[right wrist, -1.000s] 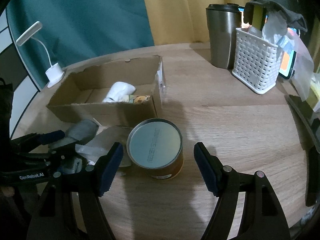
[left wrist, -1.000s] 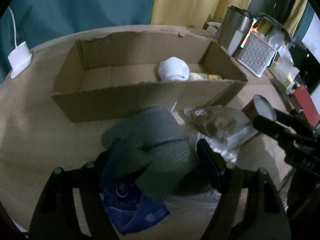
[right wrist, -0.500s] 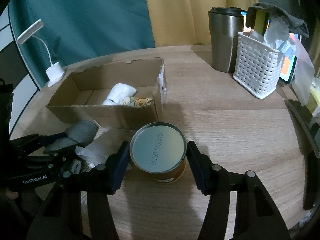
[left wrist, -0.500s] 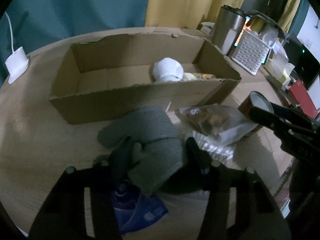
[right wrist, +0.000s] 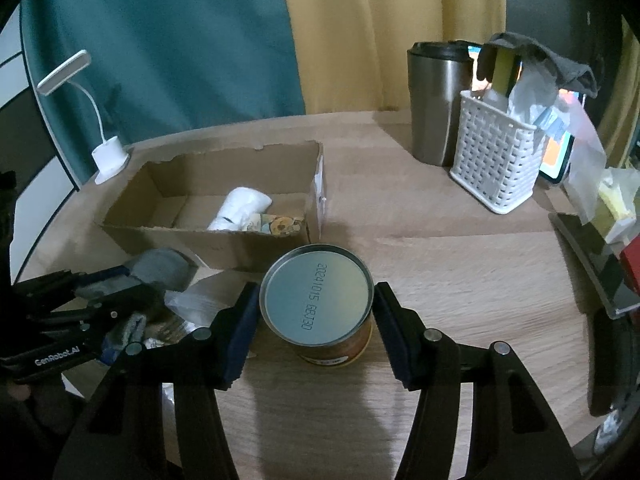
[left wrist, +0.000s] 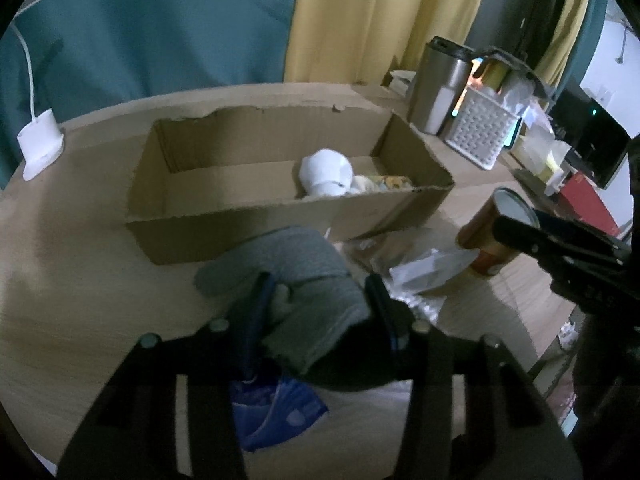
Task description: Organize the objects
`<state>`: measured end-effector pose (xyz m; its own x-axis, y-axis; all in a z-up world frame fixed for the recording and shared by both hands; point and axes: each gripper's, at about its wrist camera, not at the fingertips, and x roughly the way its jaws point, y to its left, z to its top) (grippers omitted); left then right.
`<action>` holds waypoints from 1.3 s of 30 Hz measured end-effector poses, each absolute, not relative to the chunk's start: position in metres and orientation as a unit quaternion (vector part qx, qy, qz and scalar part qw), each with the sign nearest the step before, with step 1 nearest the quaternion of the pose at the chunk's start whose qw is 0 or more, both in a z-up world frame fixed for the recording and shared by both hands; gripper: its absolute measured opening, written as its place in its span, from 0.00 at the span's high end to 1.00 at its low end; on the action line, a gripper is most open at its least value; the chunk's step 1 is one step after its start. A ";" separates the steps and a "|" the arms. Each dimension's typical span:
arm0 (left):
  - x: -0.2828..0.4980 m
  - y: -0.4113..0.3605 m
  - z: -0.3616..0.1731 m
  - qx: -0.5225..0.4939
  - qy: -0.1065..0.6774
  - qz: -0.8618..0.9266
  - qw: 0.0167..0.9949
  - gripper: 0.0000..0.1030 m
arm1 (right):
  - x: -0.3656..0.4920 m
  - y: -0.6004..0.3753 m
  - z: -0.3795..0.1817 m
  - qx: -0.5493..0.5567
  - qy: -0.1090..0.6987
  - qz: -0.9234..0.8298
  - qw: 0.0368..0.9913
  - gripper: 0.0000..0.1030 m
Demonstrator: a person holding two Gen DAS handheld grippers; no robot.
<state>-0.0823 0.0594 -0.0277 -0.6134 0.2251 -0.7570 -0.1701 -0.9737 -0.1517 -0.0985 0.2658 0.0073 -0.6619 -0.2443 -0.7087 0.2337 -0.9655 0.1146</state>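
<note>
A grey knitted cloth (left wrist: 296, 256) lies in front of the open cardboard box (left wrist: 240, 236). My left gripper (left wrist: 319, 292) is closing on it, and both pads press into its bunched end. The same cloth (right wrist: 160, 266) and left gripper (right wrist: 100, 292) appear at the left of the right wrist view. My right gripper (right wrist: 316, 312) is shut on an orange can (right wrist: 316, 292) with a silver lid, just right of the box (right wrist: 180, 236). The box holds a white roll (left wrist: 326, 172) and a printed packet (right wrist: 280, 224).
Clear plastic packets (left wrist: 420, 268) lie between the cloth and the can (left wrist: 480, 240), and a blue packet (left wrist: 276, 412) lies under the left gripper. At the back right stand a steel tumbler (right wrist: 432, 100) and a white basket (right wrist: 492, 160). A small white lamp (right wrist: 108, 156) stands back left.
The left jaws have closed onto the grey cloth and risen slightly with it. The right jaws have closed from either side onto the can.
</note>
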 end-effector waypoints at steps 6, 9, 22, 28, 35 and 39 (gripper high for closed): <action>-0.076 0.058 -0.014 -0.410 -0.031 0.904 0.115 0.54 | -0.095 0.267 0.016 0.381 -0.005 -0.916 0.127 0.42; -0.073 0.058 -0.008 -0.402 -0.028 0.908 0.115 0.54 | -0.094 0.266 0.020 0.378 -0.003 -0.917 0.128 0.42; -0.069 0.049 0.020 -0.369 -0.029 0.923 0.109 0.54 | -0.098 0.259 0.039 0.361 0.003 -0.922 0.138 0.42; -0.073 0.049 0.030 -0.356 -0.027 0.927 0.112 0.54 | -0.104 0.255 0.047 0.355 0.008 -0.924 0.143 0.42; -0.080 0.048 0.036 -0.350 -0.028 0.930 0.110 0.54 | -0.111 0.253 0.056 0.347 0.009 -0.926 0.149 0.42; -0.088 0.048 0.037 -0.352 -0.029 0.929 0.111 0.54 | -0.117 0.251 0.058 0.347 0.011 -0.926 0.150 0.42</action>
<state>-0.0882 0.0482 0.0375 -0.7284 0.2262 -0.6468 -0.1849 -0.9738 -0.1323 -0.1174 0.2514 0.0581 -0.7145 -0.2705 -0.6452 0.2860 -0.9546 0.0836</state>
